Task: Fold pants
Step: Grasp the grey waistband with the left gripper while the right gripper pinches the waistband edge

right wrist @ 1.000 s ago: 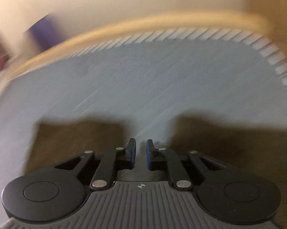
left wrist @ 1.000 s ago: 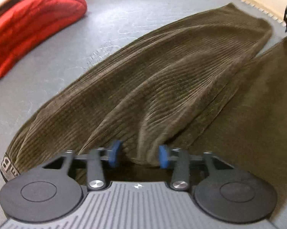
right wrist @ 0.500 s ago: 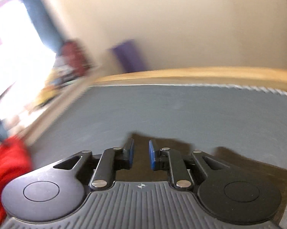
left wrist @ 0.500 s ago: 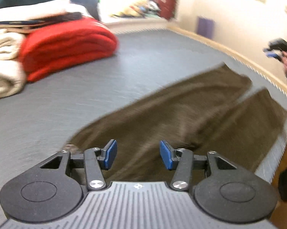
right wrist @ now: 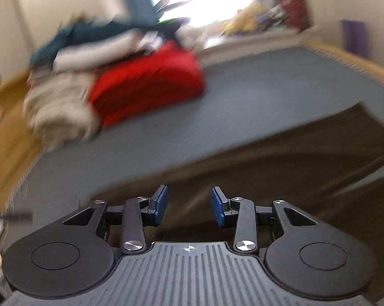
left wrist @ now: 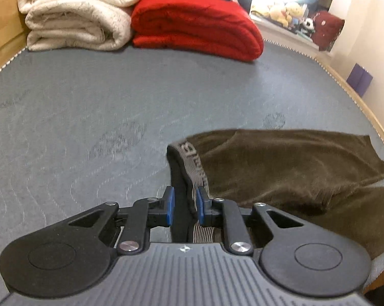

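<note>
The left gripper (left wrist: pixel 184 206) has just been closing, and its blue pads now pinch the grey lettered elastic waistband (left wrist: pixel 192 163) of the dark brown corduroy pants (left wrist: pixel 294 168); half a second ago those jaws stood wide with nothing between them. That grip suggests the waist end is being secured for the next fold. The pants lie on the grey quilted mattress (left wrist: pixel 115 102), spreading to the right of the gripper toward the mattress edge.

The right gripper (right wrist: pixel 189 206) has just been opening and stands moderately apart, with nothing between the pads; brown cloth lies below it. This view is blurred, so exactly which part of the pants it hovers over is unclear. It probably needs a matching hold before any fold.

At the far side of the mattress, a folded cream blanket (left wrist: pixel 74 12) sits left of a folded red blanket (left wrist: pixel 197 23), both well apart from the pants and not in the way.
</note>
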Motion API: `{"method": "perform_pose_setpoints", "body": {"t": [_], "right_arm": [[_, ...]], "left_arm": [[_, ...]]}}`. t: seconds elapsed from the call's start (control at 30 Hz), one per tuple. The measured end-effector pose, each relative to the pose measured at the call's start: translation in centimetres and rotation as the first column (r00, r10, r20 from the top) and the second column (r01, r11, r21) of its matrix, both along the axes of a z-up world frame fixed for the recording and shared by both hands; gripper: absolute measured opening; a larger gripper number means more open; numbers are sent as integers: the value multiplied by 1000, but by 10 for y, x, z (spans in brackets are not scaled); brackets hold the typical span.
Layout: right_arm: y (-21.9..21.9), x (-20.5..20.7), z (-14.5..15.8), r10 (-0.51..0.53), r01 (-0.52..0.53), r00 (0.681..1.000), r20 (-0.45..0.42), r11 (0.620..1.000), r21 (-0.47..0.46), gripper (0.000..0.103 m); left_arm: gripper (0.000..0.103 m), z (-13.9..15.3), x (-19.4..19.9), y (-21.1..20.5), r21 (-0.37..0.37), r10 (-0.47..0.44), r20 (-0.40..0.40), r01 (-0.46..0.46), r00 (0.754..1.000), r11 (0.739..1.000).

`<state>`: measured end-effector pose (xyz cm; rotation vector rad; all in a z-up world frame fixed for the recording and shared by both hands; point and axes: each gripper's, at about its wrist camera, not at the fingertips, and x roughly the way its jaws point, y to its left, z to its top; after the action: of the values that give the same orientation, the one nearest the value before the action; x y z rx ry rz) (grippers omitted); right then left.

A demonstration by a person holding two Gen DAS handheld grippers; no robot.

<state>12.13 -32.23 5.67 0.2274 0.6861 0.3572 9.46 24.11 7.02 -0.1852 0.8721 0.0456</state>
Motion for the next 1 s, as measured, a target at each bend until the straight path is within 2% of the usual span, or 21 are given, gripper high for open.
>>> {"method": "perform_pose_setpoints", "body": {"t": [0.1, 0.17, 0.27, 0.33, 0.5, 0.57, 0.67, 0.7, 0.77, 0.83, 0.87, 1.0], "right_arm": [[55, -15, -22, 109, -112, 991, -70, 993, -38, 37], [90, -29, -32, 218, -224, 971, -97, 973, -56, 34], [134, -51, -55, 364, -383, 922, -134, 910, -157, 33], [158, -67, -61, 435, -460, 886, -161, 870, -177, 33], [209, -95, -78, 606, -621, 781, -149, 727, -293, 33], [218, -108, -85, 654, -651, 745, -133, 668, -361, 33], [234, -120, -95, 699, -676, 704, -127, 604, -422, 33], [243, -114, -103, 709, -686, 693, -131, 591, -424, 34], [252, -114, -110, 725, -702, 673, -145, 566, -432, 37], [255, -111, -120, 731, -717, 661, -171, 547, -432, 48], [257, -109, -123, 730, -722, 657, -190, 535, -440, 50], [259, -99, -125, 740, -742, 638, -210, 519, -425, 53]], "left_arm": [[20, -7, -5, 3, -2, -6, -23, 6, 1000, 1000], [20, -13, -6, 4, -8, -18, -37, 17, 999, 1000], [20, -22, -5, 7, -27, -6, -76, 4, 997, 1000], [20, -26, -3, 9, -58, -1, -92, -4, 996, 998], [21, -36, 13, 22, -125, 20, -119, -35, 993, 992], [21, -44, 25, 29, -142, 29, -152, -51, 988, 989], [22, -57, 44, 39, -179, 39, -187, -73, 982, 981], [23, -60, 50, 40, -189, 39, -197, -77, 980, 979], [35, -67, 63, 42, -196, 32, -210, -74, 977, 978], [45, -74, 76, 42, -195, 11, -213, -54, 977, 979], [49, -77, 84, 42, -206, -7, -216, -38, 976, 978], [52, -99, 110, 46, -215, -26, -246, -28, 969, 976]]}}
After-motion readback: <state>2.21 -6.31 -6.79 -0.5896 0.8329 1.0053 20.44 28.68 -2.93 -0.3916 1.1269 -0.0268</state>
